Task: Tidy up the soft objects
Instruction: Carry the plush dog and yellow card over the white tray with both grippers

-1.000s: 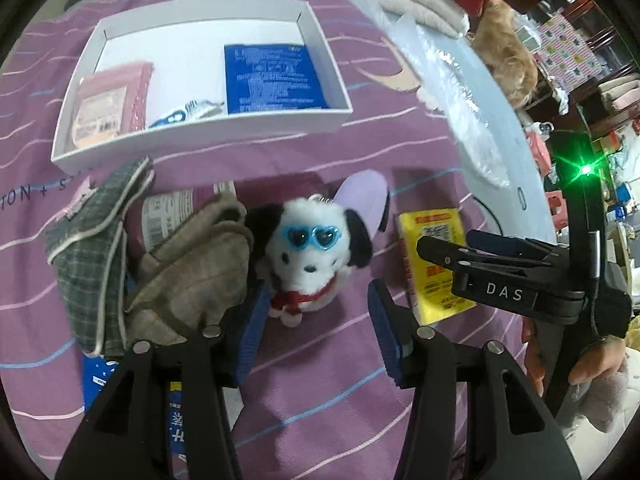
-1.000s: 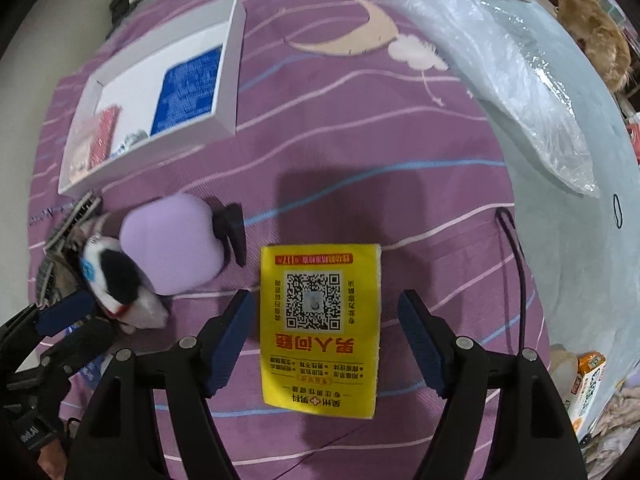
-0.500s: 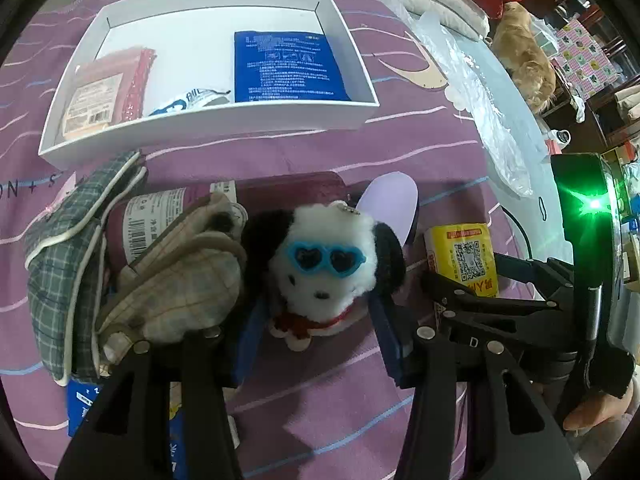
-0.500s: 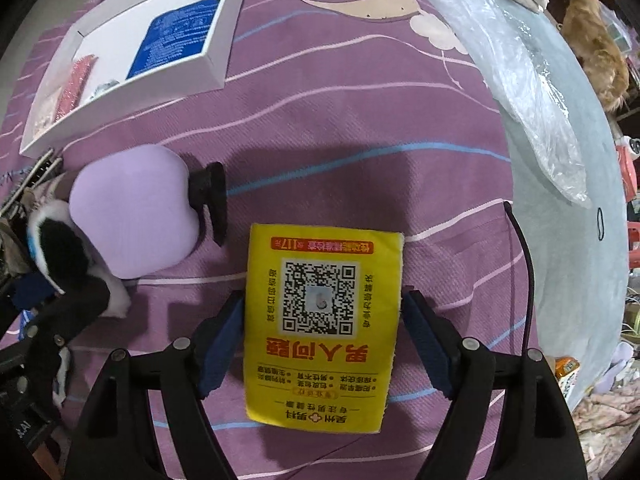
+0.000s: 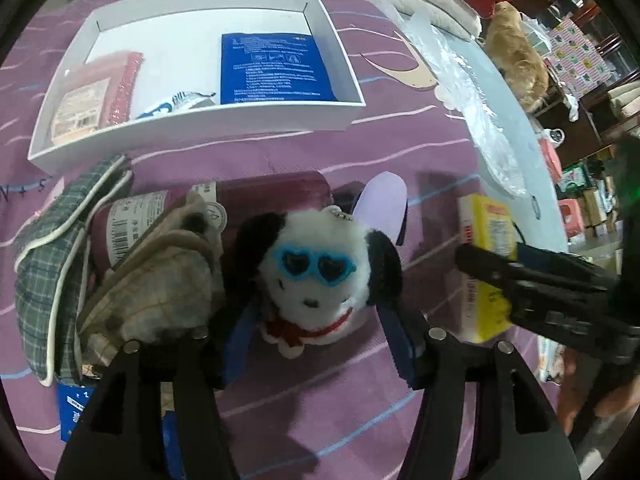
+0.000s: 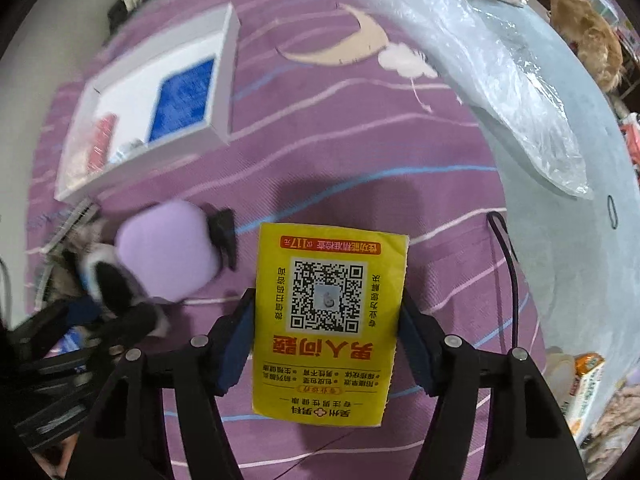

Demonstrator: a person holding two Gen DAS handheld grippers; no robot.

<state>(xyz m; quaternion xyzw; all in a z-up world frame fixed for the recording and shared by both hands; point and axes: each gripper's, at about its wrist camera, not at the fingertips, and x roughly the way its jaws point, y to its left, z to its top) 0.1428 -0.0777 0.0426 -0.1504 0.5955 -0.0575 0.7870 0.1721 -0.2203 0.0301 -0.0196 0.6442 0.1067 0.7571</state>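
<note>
A white plush dog [image 5: 316,272] with blue heart glasses lies on the purple striped bedspread [image 5: 400,128], between the blue pads of my left gripper [image 5: 316,344]. The jaws are opening and the pads stand just clear of its sides. A yellow packet [image 6: 328,320] with a QR code is between the pads of my right gripper [image 6: 326,344]. Those jaws are closing, and both pads press its long edges. In the left wrist view the yellow packet [image 5: 486,240] is tilted up off the cover. A white box [image 5: 200,128] lies beyond the dog.
The box holds a blue packet [image 5: 272,68] and a pink packet [image 5: 96,96]. Beige and green checked cloths [image 5: 160,280] and a maroon packet [image 5: 272,192] lie left of the dog. A lilac pad [image 6: 168,252] is behind it. Clear plastic [image 6: 500,80] and a black cable [image 6: 508,248] lie to the right.
My right gripper's pads have come in onto the yellow packet and tilted it up off the cover. My left gripper's pads have spread a little around the dog.
</note>
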